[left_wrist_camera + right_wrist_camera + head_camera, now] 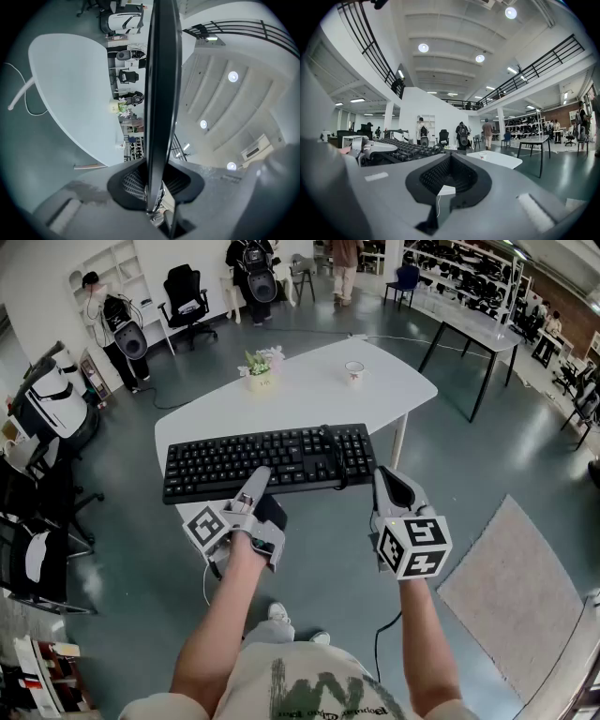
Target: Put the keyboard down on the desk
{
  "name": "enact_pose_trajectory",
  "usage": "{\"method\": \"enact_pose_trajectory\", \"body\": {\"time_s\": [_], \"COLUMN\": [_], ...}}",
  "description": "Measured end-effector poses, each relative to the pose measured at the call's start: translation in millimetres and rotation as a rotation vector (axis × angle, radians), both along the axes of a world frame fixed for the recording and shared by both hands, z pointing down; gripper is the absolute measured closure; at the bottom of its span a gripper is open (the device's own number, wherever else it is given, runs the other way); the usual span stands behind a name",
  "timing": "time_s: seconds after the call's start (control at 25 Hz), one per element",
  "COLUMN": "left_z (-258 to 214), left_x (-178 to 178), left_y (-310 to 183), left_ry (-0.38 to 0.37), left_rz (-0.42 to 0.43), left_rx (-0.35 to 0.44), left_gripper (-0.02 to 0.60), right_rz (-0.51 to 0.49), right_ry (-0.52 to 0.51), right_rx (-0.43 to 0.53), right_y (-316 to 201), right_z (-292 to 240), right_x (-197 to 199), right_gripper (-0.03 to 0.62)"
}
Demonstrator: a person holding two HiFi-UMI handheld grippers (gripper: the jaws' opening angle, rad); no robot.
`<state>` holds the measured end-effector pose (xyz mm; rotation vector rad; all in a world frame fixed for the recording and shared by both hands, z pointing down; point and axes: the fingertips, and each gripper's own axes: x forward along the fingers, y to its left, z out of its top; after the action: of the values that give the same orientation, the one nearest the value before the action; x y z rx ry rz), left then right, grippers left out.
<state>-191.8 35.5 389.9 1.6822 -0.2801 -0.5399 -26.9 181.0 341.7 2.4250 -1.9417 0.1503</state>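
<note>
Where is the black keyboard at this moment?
In the head view, the keyboard is at centre, over the near end of the white desk; the left gripper grips its front edge, the right gripper is beside its right corner.

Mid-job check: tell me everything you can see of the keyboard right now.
The keyboard is black, full-size, plastic-looking, with a number pad, keys up and roughly level, set crosswise over the near end of the white table. A dark cable crosses it near the right end. The left gripper is clamped on its near edge, left of centre; the right gripper sits beside its near right corner without gripping it. Whether it touches the table can't be told.
</note>
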Motion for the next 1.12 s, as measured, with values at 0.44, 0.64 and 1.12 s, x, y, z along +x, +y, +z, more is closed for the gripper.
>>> {"method": "enact_pose_trajectory", "body": {"time_s": [0.44, 0.64, 1.12], "left_z": [24, 20, 42], "left_x": [12, 34, 67], "left_y": [-18, -46, -139], "left_ry": [-0.005, -0.016, -0.043], "left_rz": [0.012, 0.016, 0.028], "left_rx": [-0.003, -0.009, -0.038], "left_gripper": [0.492, 0.492, 0.492], "right_rz": [0.003, 0.006, 0.021], "right_ry": [0.000, 0.001, -0.017], "right_rx": [-0.009, -0.020, -0.051], "right_y": [-18, -48, -140], "right_z": [20, 12, 23], "right_x": [5, 28, 68], "right_gripper": [0.595, 0.595, 0.595]}}
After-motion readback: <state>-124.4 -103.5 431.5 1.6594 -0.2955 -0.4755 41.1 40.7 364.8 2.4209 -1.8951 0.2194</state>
